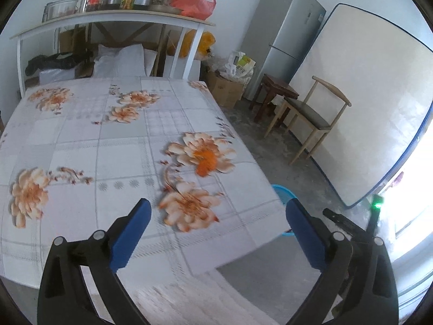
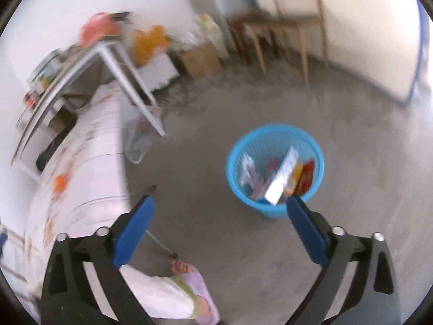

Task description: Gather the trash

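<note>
A blue mesh waste basket (image 2: 235, 162) stands on the grey floor in the right wrist view. It holds several pieces of trash: a white carton (image 2: 281, 180) leaning upright, a red pack (image 2: 305, 177) and a yellow one beside it. My right gripper (image 2: 219, 203) hangs above the floor, just left of the basket, open with nothing between its blue pads. My left gripper (image 1: 217, 208) is open over the near right corner of the flowered table (image 1: 108, 146), with nothing in it. A sliver of the basket (image 1: 281, 192) shows past the table edge.
A person's foot in a lilac slipper (image 2: 194, 289) is on the floor below the right gripper. A wooden chair (image 1: 305, 116), a stool, a fridge (image 1: 284, 38) and a leaning mattress (image 1: 365, 103) line the far side. A loaded white shelf (image 1: 108, 19) stands behind the table.
</note>
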Demonstrator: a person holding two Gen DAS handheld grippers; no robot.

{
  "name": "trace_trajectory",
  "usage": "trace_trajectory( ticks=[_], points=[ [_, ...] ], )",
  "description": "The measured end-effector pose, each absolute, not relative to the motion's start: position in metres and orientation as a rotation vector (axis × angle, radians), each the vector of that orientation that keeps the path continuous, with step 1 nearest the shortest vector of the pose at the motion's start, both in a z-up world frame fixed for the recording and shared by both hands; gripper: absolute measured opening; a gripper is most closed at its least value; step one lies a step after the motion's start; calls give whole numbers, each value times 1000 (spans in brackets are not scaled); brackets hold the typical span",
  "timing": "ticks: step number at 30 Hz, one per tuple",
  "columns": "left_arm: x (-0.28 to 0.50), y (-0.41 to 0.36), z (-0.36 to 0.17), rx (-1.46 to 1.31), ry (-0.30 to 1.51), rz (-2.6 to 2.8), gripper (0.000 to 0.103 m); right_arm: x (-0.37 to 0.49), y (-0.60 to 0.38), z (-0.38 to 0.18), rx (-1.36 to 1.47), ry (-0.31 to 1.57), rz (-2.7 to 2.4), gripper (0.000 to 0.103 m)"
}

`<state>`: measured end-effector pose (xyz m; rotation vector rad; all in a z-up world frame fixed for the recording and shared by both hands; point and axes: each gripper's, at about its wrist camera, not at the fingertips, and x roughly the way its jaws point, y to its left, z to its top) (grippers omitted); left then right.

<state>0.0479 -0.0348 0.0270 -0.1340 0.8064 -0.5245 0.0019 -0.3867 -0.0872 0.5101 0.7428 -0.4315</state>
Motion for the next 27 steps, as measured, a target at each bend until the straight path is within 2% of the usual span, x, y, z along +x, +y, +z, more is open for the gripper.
trace_trajectory(
  ticks=[5, 12, 16, 21, 27],
  points=[
    [26, -48, 37, -52, 763, -429, 98, -9, -332, -31, 333, 654, -403, 95],
    [-4, -51, 45, 97, 648, -265, 98, -22, -281, -17, 304, 578, -284, 95],
    [-5, -45, 32, 96, 709, -197, 98, -21, -247, -15, 274, 653, -294, 95],
    [-5, -47, 13, 112, 780, -135, 98, -8, -213, -28, 43, 753, -362, 95],
    [-5, -51, 4, 142, 809, -116, 98, 2, -217, -35, 39, 798, -366, 95]
  ],
)
